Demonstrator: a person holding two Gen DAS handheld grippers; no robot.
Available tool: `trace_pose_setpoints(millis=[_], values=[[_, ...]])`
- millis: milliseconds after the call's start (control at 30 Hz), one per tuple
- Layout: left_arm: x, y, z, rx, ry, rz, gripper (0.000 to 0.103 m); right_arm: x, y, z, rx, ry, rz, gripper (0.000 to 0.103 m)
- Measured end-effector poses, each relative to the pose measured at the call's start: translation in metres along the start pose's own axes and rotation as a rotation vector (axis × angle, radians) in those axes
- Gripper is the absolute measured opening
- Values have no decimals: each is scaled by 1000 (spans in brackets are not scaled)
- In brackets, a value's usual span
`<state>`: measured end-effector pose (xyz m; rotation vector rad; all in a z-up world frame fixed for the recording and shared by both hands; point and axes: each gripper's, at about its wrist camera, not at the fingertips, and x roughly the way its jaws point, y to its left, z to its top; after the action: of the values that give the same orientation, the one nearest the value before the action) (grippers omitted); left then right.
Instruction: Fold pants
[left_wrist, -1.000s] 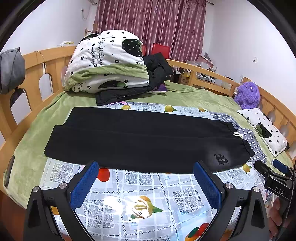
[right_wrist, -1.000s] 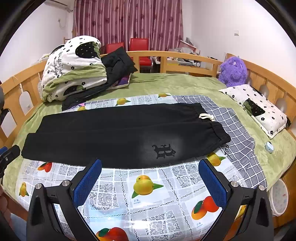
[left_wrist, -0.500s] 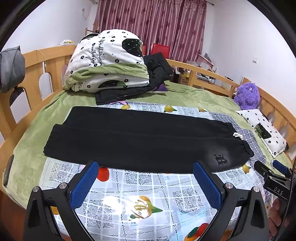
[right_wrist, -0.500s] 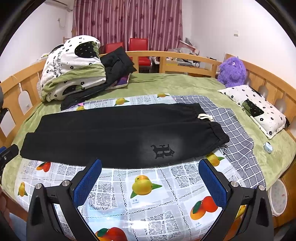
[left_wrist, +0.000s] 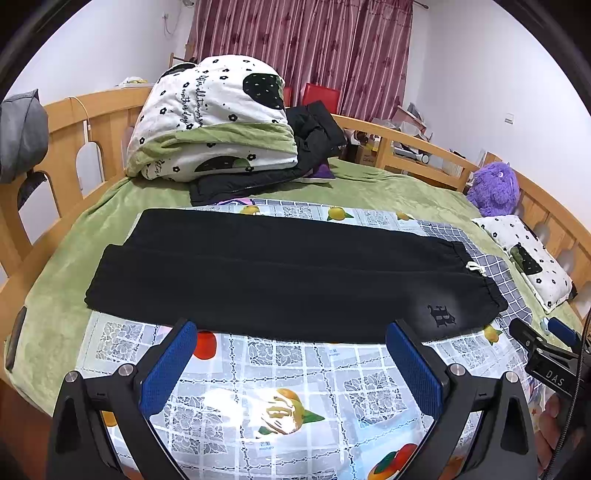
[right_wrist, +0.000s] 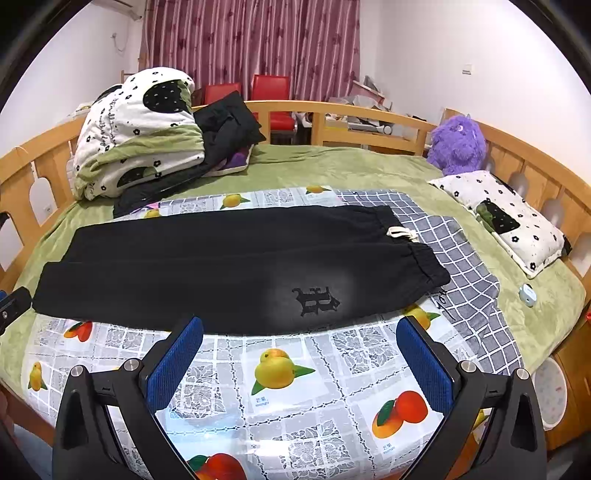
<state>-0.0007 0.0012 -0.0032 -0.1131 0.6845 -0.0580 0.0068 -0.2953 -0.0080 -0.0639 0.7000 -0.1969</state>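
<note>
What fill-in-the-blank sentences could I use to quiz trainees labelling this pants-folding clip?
1. The pants lying flat on the fruit-print cloth are ____ in colour.
2. Both the left gripper and the right gripper are ____, holding nothing.
3. The plush toy beside the bed rail is ____.
4. The cream drawstring sits at the ____ end of the pants.

Missing words: black; open; purple; waistband

Home bedroom, wooden-railed bed (right_wrist: 369, 114), folded quilt (left_wrist: 214, 118), maroon curtains (right_wrist: 251, 40), purple plush toy (right_wrist: 458, 144)
</note>
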Motion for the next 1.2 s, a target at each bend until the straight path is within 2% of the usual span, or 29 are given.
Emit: trace_pose_setpoints(millis=[200, 367, 433, 500, 633, 700, 800, 967, 1067, 1133, 1200], values=[[8, 2, 2, -4, 12, 4, 103, 0, 4, 1, 4, 4, 9, 103], [16, 5, 4, -21, 15, 66, 103, 3, 14, 3, -21, -19, 8, 102], [20, 9, 6, -45, 17, 65, 103, 5, 17, 4, -25, -23, 25, 102], [23, 16, 9, -73, 13, 47, 103, 11, 21, 7, -34, 2, 59, 101], [26, 27, 17, -95, -29, 65, 103, 25, 32, 13, -42, 56, 106, 96], [34, 34, 26, -95, -6, 82, 102, 30, 36, 20, -58, 53, 101, 96], [47, 54, 40, -106, 52, 64, 98, 34, 35, 37, -78, 53, 96, 96], [68, 93, 44, -93, 83, 104, 93, 57, 1, 60, -75, 51, 99, 96], [87, 119, 34, -106, 133, 94, 93, 89, -31, 55, -29, 119, 100, 96], [99, 137, 23, -163, 155, 59, 93, 110, -53, 46, 19, 161, 117, 92], [114, 156, 9, -230, 176, 31, 93, 136, -76, 29, 97, 214, 146, 80]])
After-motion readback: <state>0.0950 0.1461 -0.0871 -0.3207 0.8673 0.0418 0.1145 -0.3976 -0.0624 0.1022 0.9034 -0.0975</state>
